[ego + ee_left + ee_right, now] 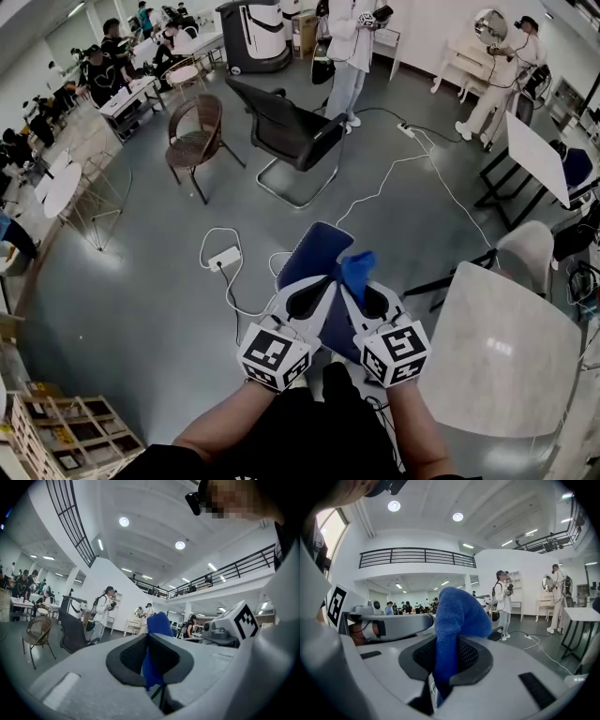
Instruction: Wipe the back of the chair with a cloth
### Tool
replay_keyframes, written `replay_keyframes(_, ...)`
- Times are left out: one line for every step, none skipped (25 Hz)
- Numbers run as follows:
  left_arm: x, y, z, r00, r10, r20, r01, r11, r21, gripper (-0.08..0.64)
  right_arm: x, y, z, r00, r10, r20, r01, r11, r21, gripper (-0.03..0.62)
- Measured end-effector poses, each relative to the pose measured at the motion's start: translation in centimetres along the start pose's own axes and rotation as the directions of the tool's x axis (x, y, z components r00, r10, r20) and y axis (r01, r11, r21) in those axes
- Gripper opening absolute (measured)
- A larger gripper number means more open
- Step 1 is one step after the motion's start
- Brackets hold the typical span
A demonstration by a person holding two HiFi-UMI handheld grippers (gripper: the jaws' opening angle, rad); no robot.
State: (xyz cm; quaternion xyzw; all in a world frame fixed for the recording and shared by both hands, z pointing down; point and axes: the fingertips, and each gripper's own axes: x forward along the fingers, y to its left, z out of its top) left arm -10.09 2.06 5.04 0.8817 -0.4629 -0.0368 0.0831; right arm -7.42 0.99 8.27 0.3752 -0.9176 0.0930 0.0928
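Observation:
The black office chair (286,131) stands a few steps ahead on the grey floor, its back turned toward me; the left gripper view also shows this chair (70,630) at the left. I hold both grippers side by side low in the head view, far from the chair. A blue cloth (323,251) sticks up from between them. My left gripper (317,286) is shut with a strip of the cloth (158,623) pinched in its jaws. My right gripper (361,289) is shut on a bunched fold of the cloth (457,616).
A wicker chair (195,131) stands left of the black chair. A white power strip (225,258) and cables lie on the floor just ahead. A white table (502,356) is at my right, with a white chair (530,248) behind it. People stand beyond.

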Motion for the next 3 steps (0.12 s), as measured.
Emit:
replay_keyframes(-0.09,0.11,0.03,1.000,0.002,0.001,-0.002,1.000,0.001,0.018,0.07,0.10,0.02,1.000,0.001,0.000,-0.001,1.000,-0.001,0.069)
replay_keyframes(-0.16,0.24,0.08,1.000,0.004,0.001,-0.004,1.000,0.001,0.018,0.16,0.18,0.06,1.000,0.001,0.000,-0.001,1.000,-0.002,0.069)
replay_keyframes(-0.22,0.36,0.13,1.000,0.006,0.002,-0.006,1.000,0.001,0.020,0.24,0.26,0.11,1.000,0.002,0.001,-0.002,1.000,-0.003,0.069)
